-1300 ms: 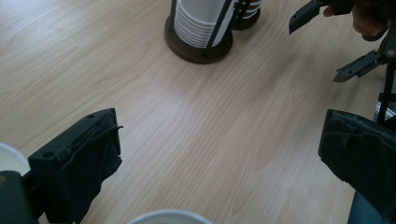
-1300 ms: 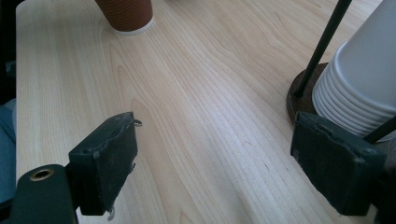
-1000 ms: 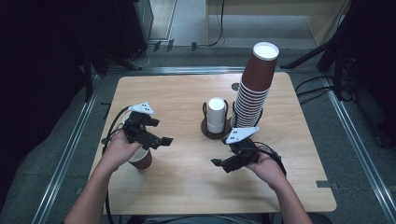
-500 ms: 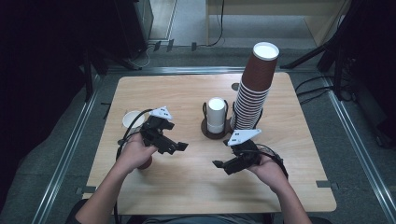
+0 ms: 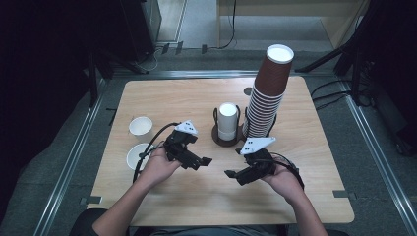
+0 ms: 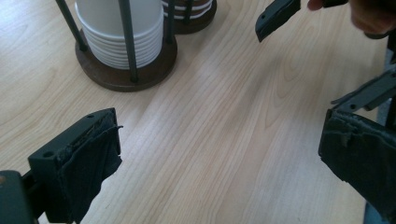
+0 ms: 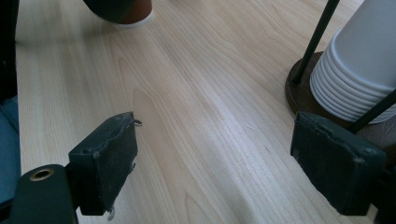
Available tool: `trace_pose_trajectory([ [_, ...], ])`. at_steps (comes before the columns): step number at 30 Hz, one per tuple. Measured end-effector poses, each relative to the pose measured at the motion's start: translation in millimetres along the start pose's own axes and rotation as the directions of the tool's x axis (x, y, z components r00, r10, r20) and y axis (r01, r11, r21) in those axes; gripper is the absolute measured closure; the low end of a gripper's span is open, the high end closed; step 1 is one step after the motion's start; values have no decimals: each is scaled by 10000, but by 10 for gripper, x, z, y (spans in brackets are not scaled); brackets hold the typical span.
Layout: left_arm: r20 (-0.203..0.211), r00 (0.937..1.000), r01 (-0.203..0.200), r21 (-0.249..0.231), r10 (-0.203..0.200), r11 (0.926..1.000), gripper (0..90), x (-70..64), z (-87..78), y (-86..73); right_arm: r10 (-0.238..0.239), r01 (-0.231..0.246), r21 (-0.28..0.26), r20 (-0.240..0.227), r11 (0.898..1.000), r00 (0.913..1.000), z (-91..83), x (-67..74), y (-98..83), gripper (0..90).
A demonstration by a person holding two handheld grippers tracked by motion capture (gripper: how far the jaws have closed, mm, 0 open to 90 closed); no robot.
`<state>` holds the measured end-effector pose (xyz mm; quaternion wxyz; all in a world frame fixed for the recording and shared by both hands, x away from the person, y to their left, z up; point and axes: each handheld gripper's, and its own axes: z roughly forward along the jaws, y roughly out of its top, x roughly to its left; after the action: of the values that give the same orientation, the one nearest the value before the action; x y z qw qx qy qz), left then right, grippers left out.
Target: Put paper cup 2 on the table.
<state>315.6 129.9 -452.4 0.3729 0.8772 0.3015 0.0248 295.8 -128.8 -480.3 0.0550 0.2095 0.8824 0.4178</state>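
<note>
My left gripper [image 5: 194, 158] hovers open over the table's middle, right of two paper cups standing open side up: one farther [image 5: 140, 126], one nearer [image 5: 136, 156]. In the left gripper view the left gripper [image 6: 224, 163] holds nothing between its pads, and the white cup stack [image 6: 122, 32] in its wooden holder lies ahead. My right gripper [image 5: 236, 169] is open just below the holder [image 5: 227, 138]. Bare wood shows between the wide-apart jaws of the right gripper [image 7: 219, 163], with the white cups [image 7: 359, 70] to the right and a brown cup [image 7: 126, 11] at the top.
A tall stack of brown cups [image 5: 268, 93] stands right of the white stack [image 5: 227, 120] at the table's back middle. The wooden table [image 5: 314, 196] has bare room at its front and right. Metal rails run along its sides.
My left gripper has moved right, away from the table's left side, uncovering the two cups there. The right gripper has hardly moved.
</note>
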Motion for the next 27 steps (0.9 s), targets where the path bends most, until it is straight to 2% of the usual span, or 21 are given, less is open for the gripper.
trace_pose_trajectory([
  [9,-205,9997,-161,245,166,9996,0,-9,193,-61,-108,108,61,1,9999,9999,17,4,-6,152],
  [14,-35,9998,-205,156,205,9997,0,-9,279,-102,-224,225,184,-22,9996,9997,34,3,-14,155],
  [17,-32,9996,-294,258,295,9992,0,-23,329,-119,-251,252,214,-28,9995,9997,44,5,-16,155],
  [20,-60,9988,-489,487,492,9976,0,-34,362,-131,-294,295,231,-47,9993,9996,47,10,-16,155],
  [24,23,9986,-525,530,524,9972,0,-31,366,-134,-388,389,223,-18,9990,9992,46,9,-19,155],
  [27,-60,9985,-537,579,542,9969,0,-32,377,-141,-494,494,209,-16,9986,9988,48,8,-25,155],
])
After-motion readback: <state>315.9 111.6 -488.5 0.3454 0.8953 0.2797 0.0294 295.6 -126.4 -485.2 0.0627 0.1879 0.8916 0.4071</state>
